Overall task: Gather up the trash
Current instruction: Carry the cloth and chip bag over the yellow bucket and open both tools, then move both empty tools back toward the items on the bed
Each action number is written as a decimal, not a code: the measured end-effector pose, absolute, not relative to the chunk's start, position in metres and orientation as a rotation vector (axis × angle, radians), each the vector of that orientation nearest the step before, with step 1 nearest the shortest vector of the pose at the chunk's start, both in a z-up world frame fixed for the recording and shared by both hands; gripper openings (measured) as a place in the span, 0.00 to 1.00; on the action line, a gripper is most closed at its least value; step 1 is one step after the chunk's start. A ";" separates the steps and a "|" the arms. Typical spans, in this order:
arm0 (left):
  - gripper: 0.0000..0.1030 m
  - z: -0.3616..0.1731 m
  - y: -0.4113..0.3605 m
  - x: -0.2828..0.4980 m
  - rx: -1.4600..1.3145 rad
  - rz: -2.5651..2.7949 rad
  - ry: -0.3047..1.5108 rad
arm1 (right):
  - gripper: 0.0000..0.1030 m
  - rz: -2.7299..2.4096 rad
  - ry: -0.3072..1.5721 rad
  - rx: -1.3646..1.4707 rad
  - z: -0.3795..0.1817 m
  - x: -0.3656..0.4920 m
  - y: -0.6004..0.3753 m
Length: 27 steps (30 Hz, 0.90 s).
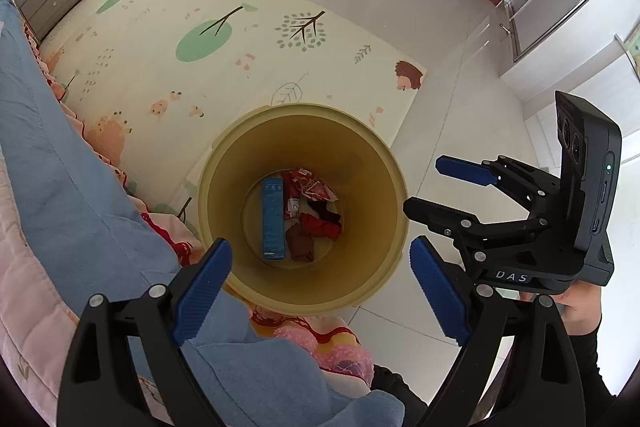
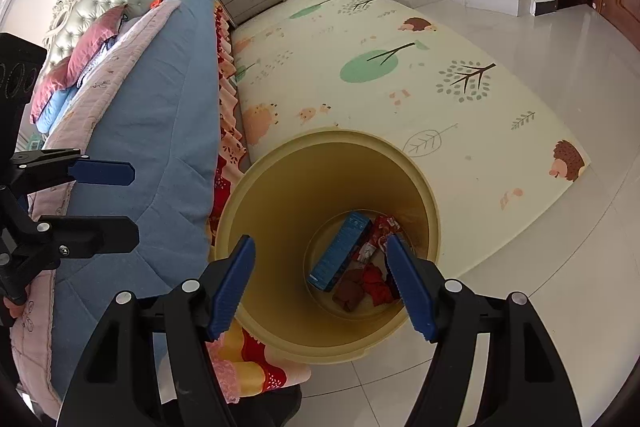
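Yellow bin (image 1: pixel 304 291) standing on the tiled floor (image 1: pixel 460 67) at the play mat's (image 1: pixel 200 27) corner, beside the bed's edge (image 1: pixel 60 187). Trash lying at its bottom: blue carton (image 1: pixel 273 219), print too small for reading; red wrappers (image 1: pixel 316 203), crumpled and partly overlapping. Left gripper (image 1: pixel 320 291) and right gripper (image 2: pixel 324 291) hovering above the rim, tongs spread, pinching nothing. "DAS" showing on the right gripper's body.
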<state>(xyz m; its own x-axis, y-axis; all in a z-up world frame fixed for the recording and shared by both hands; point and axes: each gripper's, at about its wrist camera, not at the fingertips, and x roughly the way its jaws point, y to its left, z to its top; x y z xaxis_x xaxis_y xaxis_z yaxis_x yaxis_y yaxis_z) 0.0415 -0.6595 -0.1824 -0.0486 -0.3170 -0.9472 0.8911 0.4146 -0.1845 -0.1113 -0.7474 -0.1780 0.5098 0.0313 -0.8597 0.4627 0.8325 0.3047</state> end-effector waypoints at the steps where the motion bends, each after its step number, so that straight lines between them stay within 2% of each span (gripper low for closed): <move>1: 0.88 -0.182 -0.659 0.041 0.596 -1.081 1.246 | 0.65 -0.278 1.013 0.549 -0.176 -0.112 -0.747; 16: 0.88 -0.134 -0.633 0.023 0.520 -1.109 1.045 | 0.65 -0.311 0.957 0.483 -0.119 -0.123 -0.728; 27: 0.88 -0.088 -0.548 0.022 0.437 -1.040 0.926 | 0.65 -0.209 0.867 0.405 -0.059 -0.101 -0.669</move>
<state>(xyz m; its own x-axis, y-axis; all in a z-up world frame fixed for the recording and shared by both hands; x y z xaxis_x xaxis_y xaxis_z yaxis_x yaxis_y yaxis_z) 0.0219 -0.5484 -0.0877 0.1905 -0.5398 -0.8200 0.8771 0.4687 -0.1048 -0.1009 -0.6691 -0.0594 0.6335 -0.0147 -0.7736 0.3389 0.9041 0.2604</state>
